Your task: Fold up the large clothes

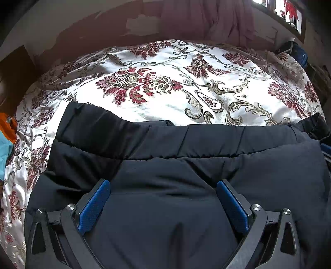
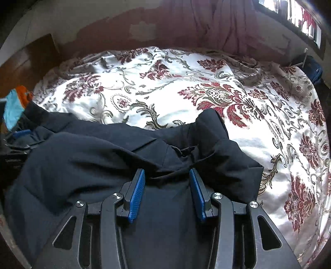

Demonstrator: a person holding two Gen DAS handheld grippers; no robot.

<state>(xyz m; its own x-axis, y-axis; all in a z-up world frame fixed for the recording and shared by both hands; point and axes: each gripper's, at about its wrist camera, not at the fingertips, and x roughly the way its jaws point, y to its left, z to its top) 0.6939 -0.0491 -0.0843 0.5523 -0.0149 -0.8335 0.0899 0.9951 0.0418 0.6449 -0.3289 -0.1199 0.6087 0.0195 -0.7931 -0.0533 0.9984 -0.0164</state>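
On the floral bedspread, near edge: dark navy padded garment lying spread, covering the near part of the bedspread, far part of the bedspread bare. Stitched band of the garment runs across the left wrist view, beyond the left gripper. Left gripper's jaws wide apart, blue pads either side of the fabric, nothing pinched; sits over the garment, contact not discernible.

Right gripper also over the garment, jaws apart but narrower than the left's, blue pads clear of each other, no fabric clamped between them. Just beyond its tips the cloth is bunched into folds, with a lump of the garment sticking out toward the bedspread.

Orange and light-blue cloth at the bedspread's left edge, touching the garment's corner. Pink curtain hangs behind the bedspread's far side, by a peeling wall.
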